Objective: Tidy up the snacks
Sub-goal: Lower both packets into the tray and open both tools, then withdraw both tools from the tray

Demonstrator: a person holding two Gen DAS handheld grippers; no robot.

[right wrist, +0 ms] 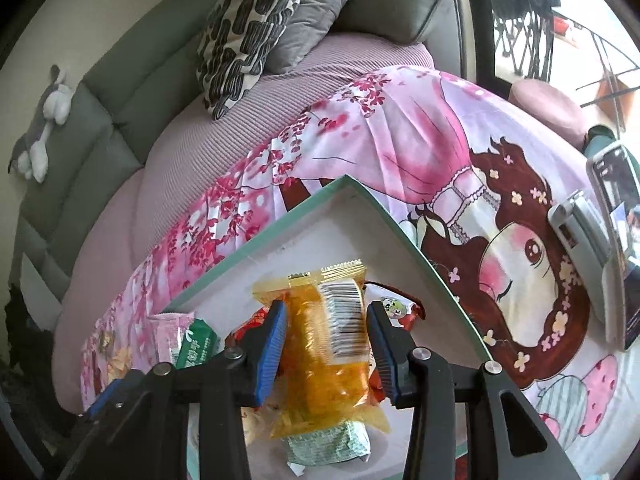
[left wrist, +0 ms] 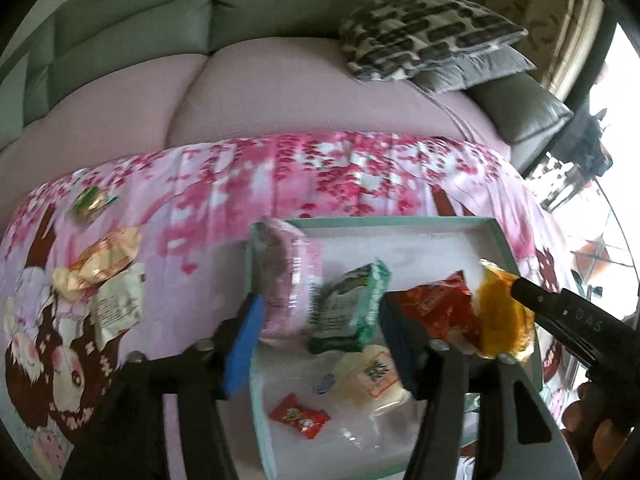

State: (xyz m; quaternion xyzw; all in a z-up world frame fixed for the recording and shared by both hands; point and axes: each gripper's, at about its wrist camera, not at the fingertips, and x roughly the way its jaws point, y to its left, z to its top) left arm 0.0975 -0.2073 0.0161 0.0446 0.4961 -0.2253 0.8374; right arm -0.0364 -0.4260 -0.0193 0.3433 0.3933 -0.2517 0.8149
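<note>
A white box with a teal rim (left wrist: 400,222) (right wrist: 280,232) lies on the pink flowered cloth. My left gripper (left wrist: 320,340) hangs over the box's left side, jaws open, with a pink packet (left wrist: 288,280) and a green packet (left wrist: 352,304) loose between them. My right gripper (right wrist: 328,344) stands open around a yellow packet (right wrist: 324,340) (left wrist: 504,312), its pads just clear of the wrapper. In the box lie a red packet (left wrist: 436,304), a small red sweet (left wrist: 298,416) and a white packet (left wrist: 372,376). Left of the box, three packets (left wrist: 104,260) rest on the cloth.
Behind the cloth stands a grey sofa (left wrist: 132,20) with a pink seat cover, a black-and-white patterned cushion (left wrist: 424,32) (right wrist: 248,32) and a plush toy (right wrist: 40,132). A phone on a stand (right wrist: 616,240) sits at the cloth's right edge.
</note>
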